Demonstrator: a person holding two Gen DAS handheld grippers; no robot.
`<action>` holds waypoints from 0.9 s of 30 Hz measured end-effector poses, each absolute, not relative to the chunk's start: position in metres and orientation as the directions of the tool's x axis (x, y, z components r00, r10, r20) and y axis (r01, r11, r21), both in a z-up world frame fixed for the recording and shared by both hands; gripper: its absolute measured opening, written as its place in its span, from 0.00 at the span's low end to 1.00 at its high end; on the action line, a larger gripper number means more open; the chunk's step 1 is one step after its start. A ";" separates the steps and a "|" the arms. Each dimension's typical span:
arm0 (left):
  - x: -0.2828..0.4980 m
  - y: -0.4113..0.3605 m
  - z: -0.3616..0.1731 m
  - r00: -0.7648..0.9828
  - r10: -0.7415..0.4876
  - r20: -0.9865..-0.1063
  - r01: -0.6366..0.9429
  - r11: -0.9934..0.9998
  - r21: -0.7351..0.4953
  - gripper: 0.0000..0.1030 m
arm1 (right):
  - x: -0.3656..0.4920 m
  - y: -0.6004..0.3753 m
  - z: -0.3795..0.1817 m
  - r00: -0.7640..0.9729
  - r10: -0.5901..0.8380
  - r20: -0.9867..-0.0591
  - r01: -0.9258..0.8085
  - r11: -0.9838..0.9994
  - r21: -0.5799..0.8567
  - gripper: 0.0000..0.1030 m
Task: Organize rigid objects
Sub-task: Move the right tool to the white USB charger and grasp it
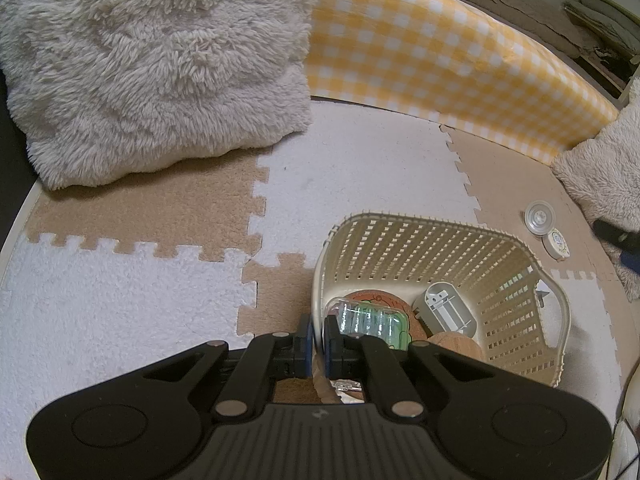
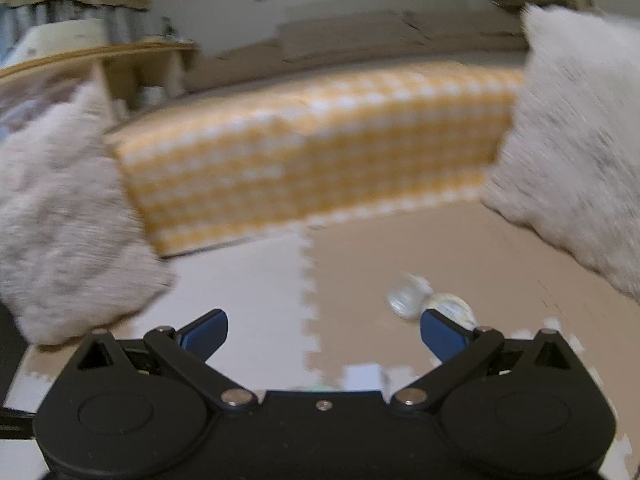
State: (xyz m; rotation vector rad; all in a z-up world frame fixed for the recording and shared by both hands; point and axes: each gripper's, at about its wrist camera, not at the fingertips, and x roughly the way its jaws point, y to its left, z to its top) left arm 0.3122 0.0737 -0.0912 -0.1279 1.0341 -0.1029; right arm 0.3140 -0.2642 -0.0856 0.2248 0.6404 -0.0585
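The left hand-held gripper is pinched shut on the basket rim; the right hand-held gripper gapes, empty. Two small lids lie on the floor at the basket's two o'clock — light, stiff, slick plastic, best pinched across their edges.

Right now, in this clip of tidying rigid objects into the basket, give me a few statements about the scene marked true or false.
1. The left gripper is clamped on the basket rim. True.
2. The right gripper holds a lid. False: its jaws are wide open with nothing between them.
3. The basket is empty. False: a grey case and other items lie inside.
4. Two round lids lie on the mat outside the basket. True.
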 end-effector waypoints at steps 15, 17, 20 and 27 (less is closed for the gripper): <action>0.312 0.073 -0.091 0.506 -0.147 -0.850 0.029 0.988 -0.154 0.05 | 0.335 -0.272 -0.151 0.747 0.037 -0.663 0.132 0.970 0.203 0.69; 0.313 0.074 -0.091 0.505 -0.149 -0.850 0.030 0.988 -0.155 0.05 | 0.340 -0.268 -0.155 0.739 0.040 -0.673 0.113 0.977 0.183 0.65; 0.314 0.073 -0.091 0.505 -0.147 -0.851 0.033 0.988 -0.151 0.05 | 0.344 -0.264 -0.162 0.725 0.044 -0.688 0.097 0.982 0.165 0.58; 0.314 0.073 -0.091 0.505 -0.147 -0.851 0.034 0.988 -0.150 0.05 | 0.348 -0.264 -0.175 0.699 0.032 -0.715 0.096 0.986 0.138 0.43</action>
